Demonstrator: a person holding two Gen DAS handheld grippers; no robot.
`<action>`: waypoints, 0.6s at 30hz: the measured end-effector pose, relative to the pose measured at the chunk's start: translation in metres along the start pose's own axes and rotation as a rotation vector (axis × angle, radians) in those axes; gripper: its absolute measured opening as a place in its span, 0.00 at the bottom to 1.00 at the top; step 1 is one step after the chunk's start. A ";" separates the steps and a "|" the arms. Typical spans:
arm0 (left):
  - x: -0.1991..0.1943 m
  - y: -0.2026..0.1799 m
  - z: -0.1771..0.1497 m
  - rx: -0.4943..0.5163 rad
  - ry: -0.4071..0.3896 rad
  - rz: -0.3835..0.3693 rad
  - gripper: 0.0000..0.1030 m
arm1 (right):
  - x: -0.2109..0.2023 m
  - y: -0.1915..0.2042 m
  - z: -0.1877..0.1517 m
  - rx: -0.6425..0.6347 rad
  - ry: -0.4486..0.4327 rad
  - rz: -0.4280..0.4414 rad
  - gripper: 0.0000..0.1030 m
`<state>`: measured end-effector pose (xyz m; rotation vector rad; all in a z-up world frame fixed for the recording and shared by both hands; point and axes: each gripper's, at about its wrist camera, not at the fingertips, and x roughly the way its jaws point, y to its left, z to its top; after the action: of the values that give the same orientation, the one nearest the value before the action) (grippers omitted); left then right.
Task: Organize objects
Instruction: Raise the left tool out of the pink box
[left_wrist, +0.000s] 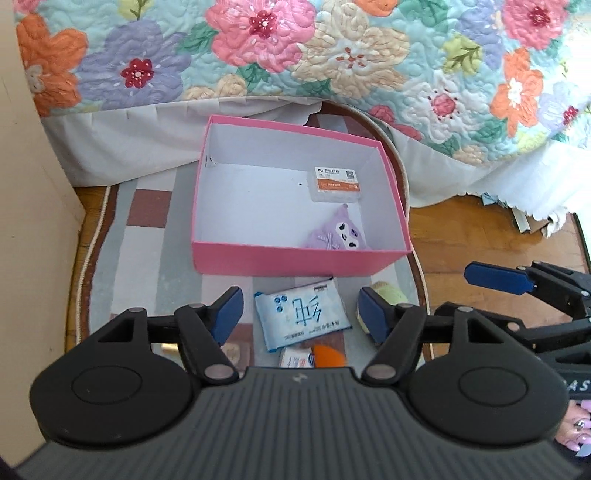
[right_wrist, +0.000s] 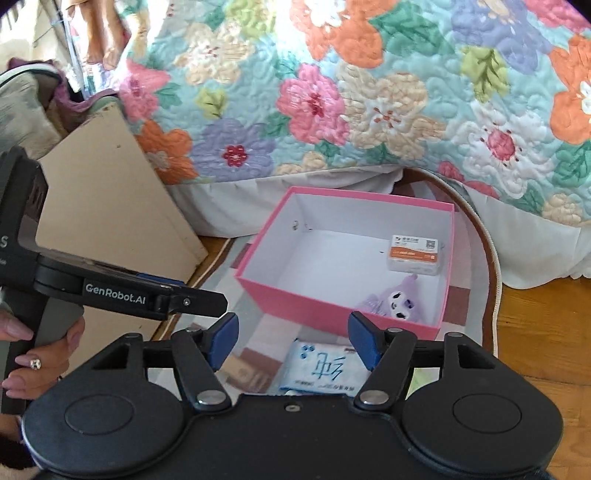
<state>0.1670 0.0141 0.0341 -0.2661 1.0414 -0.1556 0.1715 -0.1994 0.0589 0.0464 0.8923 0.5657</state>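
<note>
The open pink cardboard box with a white inside sits on a checked grey, white and brown rug, at the foot of a bed draped in a flowered quilt. Two things lie in its right half: a small clear plastic case with an orange and white label near the far right corner, and a purple plush toy with a white face just in front of it, against the near wall.

Both grippers hover above the rug on the near side of the box, angled downward. The left gripper has its blue-padded fingers well apart with nothing between them; framed below the gap, a light blue tissue pack with dark lettering lies on the rug just outside the box. A pale green soft object shows beside the right finger, and a small white packet and an orange piece lie nearer the camera. The right gripper is likewise spread and empty above the same tissue pack. In the right wrist view a hand with painted nails grips the left tool's handle, beside a beige panel.
</note>
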 end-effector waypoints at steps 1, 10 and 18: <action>-0.004 0.001 -0.003 -0.004 -0.004 0.009 0.67 | -0.003 0.005 -0.002 -0.003 -0.001 0.001 0.73; -0.037 -0.002 -0.035 0.019 -0.006 0.045 0.71 | -0.029 0.041 -0.026 -0.032 0.002 0.028 0.77; -0.035 -0.010 -0.072 0.090 0.045 0.087 0.73 | -0.046 0.071 -0.056 -0.120 0.052 0.004 0.87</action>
<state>0.0874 0.0031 0.0319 -0.1359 1.0853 -0.1303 0.0753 -0.1721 0.0756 -0.0758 0.9074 0.6260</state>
